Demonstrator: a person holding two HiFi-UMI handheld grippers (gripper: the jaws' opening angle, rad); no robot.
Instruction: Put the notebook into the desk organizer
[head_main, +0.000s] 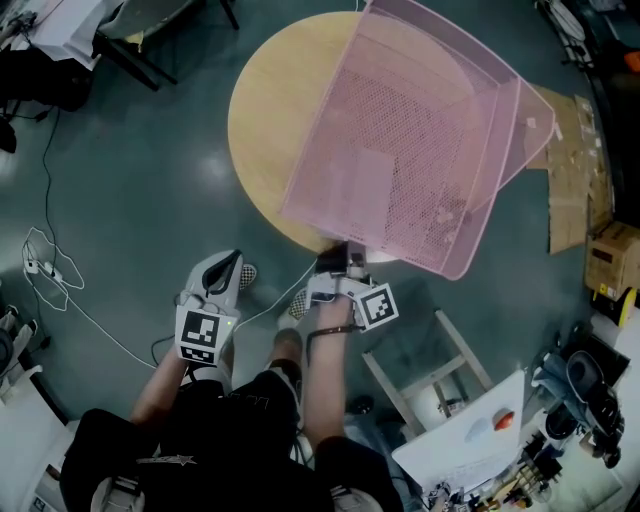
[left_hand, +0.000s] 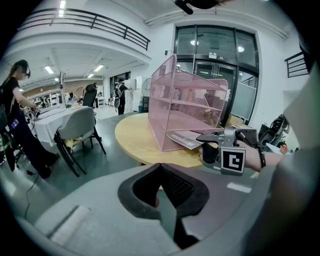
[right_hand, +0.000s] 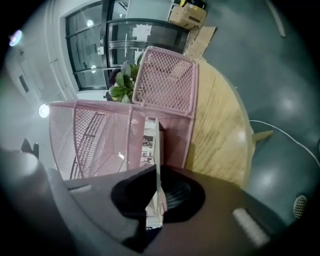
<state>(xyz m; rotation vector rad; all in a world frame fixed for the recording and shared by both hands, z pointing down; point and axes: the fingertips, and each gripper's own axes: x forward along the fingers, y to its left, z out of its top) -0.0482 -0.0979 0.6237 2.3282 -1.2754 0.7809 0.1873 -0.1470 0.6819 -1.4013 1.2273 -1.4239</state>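
The pink mesh desk organizer (head_main: 420, 130) (left_hand: 180, 100) (right_hand: 100, 135) stands on the round wooden table (head_main: 265, 110). The notebook (head_main: 362, 185) (left_hand: 182, 139) (right_hand: 150, 142) lies flat in the organizer's bottom compartment, its near end sticking out at the front. My right gripper (head_main: 338, 258) (left_hand: 201, 136) (right_hand: 158, 187) is shut on that near edge at the table's rim. My left gripper (head_main: 225, 265) (left_hand: 160, 167) hangs low over the floor, left of the table's edge, pads together with nothing between them.
A wooden stool frame (head_main: 430, 370) stands by my right leg. A white table (head_main: 470, 440) sits at the lower right, cardboard (head_main: 570, 170) beyond the round table, and cables (head_main: 50, 260) on the floor to the left. A chair (left_hand: 75, 130) and a person (left_hand: 20, 115) are farther left.
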